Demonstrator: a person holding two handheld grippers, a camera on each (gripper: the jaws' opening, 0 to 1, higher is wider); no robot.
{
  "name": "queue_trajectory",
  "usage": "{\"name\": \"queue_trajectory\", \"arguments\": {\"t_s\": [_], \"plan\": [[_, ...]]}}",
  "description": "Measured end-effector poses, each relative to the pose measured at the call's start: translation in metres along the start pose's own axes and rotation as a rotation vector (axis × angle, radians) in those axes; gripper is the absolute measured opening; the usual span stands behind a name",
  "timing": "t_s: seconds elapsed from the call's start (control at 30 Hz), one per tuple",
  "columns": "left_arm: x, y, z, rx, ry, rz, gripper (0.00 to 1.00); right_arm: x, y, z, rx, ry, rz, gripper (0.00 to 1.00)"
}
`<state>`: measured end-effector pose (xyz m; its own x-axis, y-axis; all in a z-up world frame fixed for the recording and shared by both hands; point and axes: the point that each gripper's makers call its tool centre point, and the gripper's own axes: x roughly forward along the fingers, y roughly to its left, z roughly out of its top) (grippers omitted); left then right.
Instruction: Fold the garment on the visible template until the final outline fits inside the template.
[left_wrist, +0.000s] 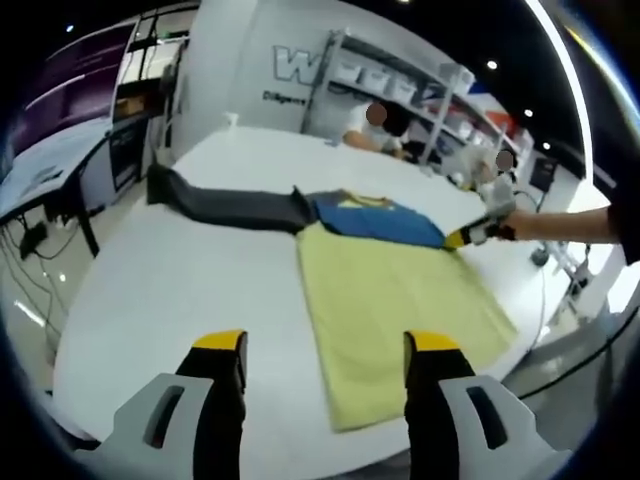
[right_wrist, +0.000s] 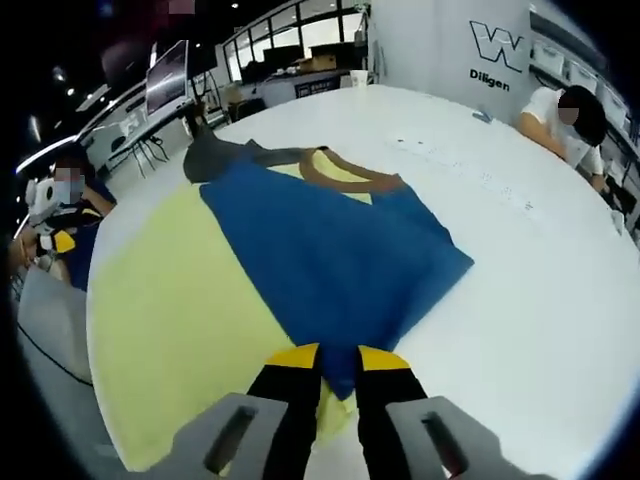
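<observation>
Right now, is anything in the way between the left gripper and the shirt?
Nothing visible. The left gripper, open, hovers over bare white table and the yellow template, with the blue garment beyond.

Each claw (left_wrist: 325, 345) (right_wrist: 337, 357) has black jaws capped with yellow tips, set on light grey slotted mounts.

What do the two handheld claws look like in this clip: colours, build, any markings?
Both match. The left claw and right claw each have two black jaws capped with yellow tips, rising from pale grey moulded housings with slot-shaped cutouts. No cables, markings or sleeves can be made out.
</observation>
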<state>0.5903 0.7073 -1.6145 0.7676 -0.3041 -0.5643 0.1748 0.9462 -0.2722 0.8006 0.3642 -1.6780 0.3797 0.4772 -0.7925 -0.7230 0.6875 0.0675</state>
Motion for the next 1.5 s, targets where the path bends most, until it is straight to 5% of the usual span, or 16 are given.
{"name": "queue_trajectory", "arguments": {"t_s": [0.2,0.43,0.87,1.33,1.5], "plan": [[0.004,0.009,-0.001,0.030,0.022,-0.002,0.58,-0.027,0.002,0.009,0.031,-0.099,-0.009,0.15],[0.014,0.025,0.021,0.062,-0.019,0.033,0.63,-0.053,0.003,0.019,0.064,-0.244,-0.078,0.47],[0.024,0.054,0.055,0.108,-0.041,0.077,0.61,-0.103,0.034,0.023,0.085,-0.330,-0.066,0.68],[0.054,0.113,0.076,0.137,-0.006,0.134,0.59,-0.165,0.051,0.014,0.198,-0.439,-0.112,0.65],[0.058,0.140,0.083,0.057,-0.027,0.183,0.56,-0.183,0.055,0.010,0.234,-0.455,-0.148,0.62]]}}
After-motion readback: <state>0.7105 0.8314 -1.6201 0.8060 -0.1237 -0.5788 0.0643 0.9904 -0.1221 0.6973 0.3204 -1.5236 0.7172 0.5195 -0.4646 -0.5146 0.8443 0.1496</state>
